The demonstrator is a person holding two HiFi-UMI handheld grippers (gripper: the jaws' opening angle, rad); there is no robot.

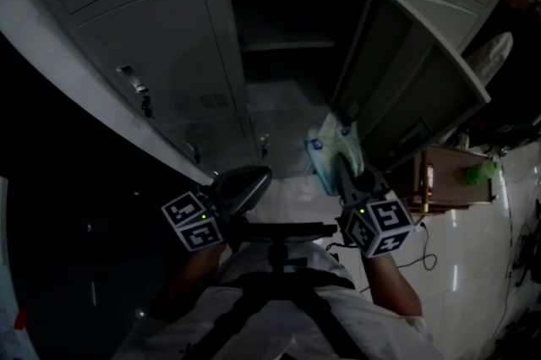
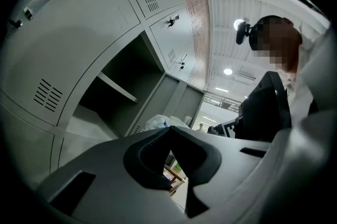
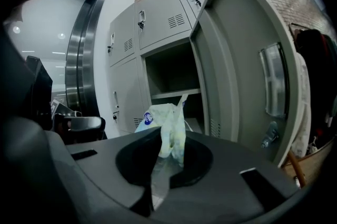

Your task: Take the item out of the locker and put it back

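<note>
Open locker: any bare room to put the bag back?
Yes: locker floor under the shelf looks bare, between the closed lockers and open door. Crowded only out front: bag in right gripper.

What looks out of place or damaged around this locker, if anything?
Nothing looks spilled or damaged. One locker door stands open, and its compartment looks empty: the crumpled plastic bag hangs outside it, pinched in the right tongs. The left tongs are shut on nothing.

The right gripper (image 3: 158,182) is pinching the plastic bag (image 3: 169,128) between its closed fingers (image 3: 226,162). The bag is projecting above the fingertips, in front of the open locker (image 3: 174,73).
</note>
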